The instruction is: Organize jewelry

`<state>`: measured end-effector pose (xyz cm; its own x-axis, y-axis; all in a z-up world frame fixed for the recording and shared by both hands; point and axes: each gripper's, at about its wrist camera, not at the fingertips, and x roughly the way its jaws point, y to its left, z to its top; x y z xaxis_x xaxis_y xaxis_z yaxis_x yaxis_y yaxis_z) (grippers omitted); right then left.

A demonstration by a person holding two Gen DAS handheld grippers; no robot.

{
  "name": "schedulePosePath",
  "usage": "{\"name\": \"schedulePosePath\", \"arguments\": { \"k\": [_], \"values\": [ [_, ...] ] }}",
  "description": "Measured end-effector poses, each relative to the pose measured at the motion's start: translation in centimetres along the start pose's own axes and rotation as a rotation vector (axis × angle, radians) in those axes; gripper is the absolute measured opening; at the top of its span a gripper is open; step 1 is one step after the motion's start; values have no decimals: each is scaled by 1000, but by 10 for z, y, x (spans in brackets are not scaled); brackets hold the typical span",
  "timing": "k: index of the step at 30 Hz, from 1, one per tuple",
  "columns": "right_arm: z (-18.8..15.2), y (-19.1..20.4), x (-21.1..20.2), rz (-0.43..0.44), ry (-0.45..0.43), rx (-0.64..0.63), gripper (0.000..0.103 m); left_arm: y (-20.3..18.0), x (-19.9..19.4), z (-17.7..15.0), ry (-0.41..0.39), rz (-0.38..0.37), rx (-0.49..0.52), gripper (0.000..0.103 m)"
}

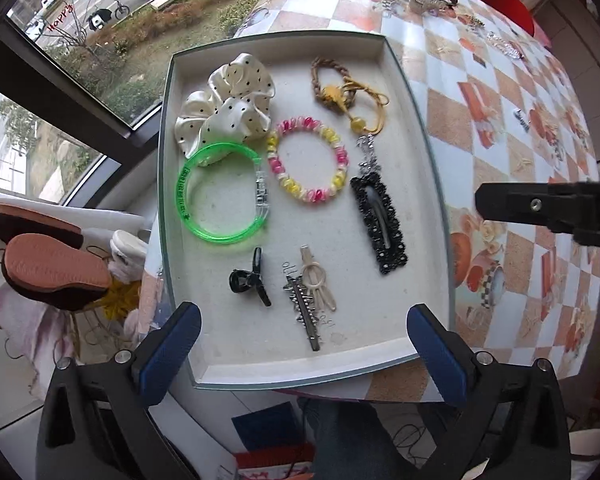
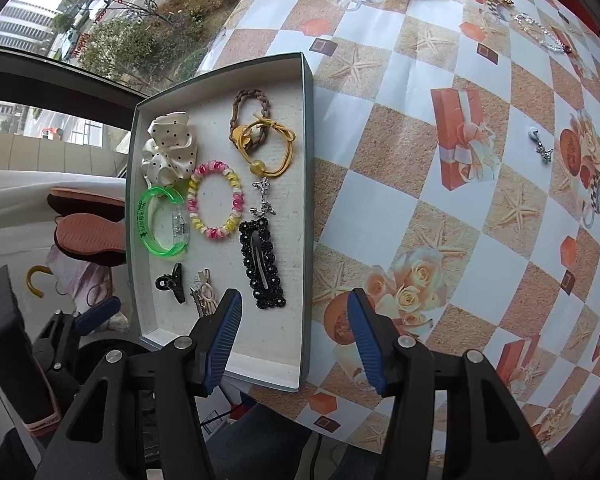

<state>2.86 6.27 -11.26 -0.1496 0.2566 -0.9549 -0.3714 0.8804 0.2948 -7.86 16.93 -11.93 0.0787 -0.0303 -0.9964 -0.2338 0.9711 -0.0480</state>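
One tray [image 1: 416, 128]. Inside it: two bracelets, green [image 1: 220, 194] and pink-yellow beaded [image 1: 306, 160]; one dotted scrunchie [image 1: 228, 100]; two hair ties, brown braided [image 1: 332, 76] and yellow [image 1: 370, 114]; one black beaded clip [image 1: 380, 222]; one small black claw clip [image 1: 250, 280].

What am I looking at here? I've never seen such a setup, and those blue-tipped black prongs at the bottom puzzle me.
A person holds a clamp tool in each hand, each with a wide-angle camera looking along its two prongs. One picture comes from the left hand-held gripper, the other from the right hand-held gripper. Both are open and hold nothing. Below sits a shallow tray with a green bangle, a beaded bracelet, a spotted scrunchie and hair clips. More pieces lie farther off on the checked tablecloth.
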Motion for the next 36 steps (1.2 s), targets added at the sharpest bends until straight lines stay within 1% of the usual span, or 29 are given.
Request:
{"name": "schedulePosePath", "arguments": {
  "k": [2, 5, 7, 9, 12, 15, 19, 21, 26, 33, 36],
  "values": [
    [0, 0, -3, -3, -2, -3, 59, 1, -2, 2, -7, 2, -1, 103],
    [0, 2, -6, -20, -9, -15, 59, 1, -8, 3, -30, 39, 1, 103],
    [-1, 5, -8, -36, -12, -30, 60, 3, -12, 4, -38, 49, -6, 103],
    [-1, 10, -12, -59, -20, -49, 67, 6, -15, 4, -43, 42, -16, 103],
    [0, 16, -17, -92, -32, -80, 75, 11, -21, 4, -45, 43, -32, 103],
    [0, 23, -26, -123, -47, -110, 80, 14, -31, 5, -53, 42, -41, 103],
    [0, 35, -43, -187, -85, -161, 83, 17, -48, 5, -76, 33, -54, 103],
    [0, 41, -51, -205, -105, -182, 86, 19, -56, 6, -83, 28, -64, 103],
    [-4, 57, -73, -207, -167, -222, 87, 25, -77, 8, -106, 20, -100, 103],
    [-4, 71, -105, -231, -273, -239, 89, 37, -105, 9, -152, 38, -146, 103],
    [-3, 76, -114, -242, -301, -242, 89, 38, -113, 9, -169, 54, -147, 103]
  ]
}}
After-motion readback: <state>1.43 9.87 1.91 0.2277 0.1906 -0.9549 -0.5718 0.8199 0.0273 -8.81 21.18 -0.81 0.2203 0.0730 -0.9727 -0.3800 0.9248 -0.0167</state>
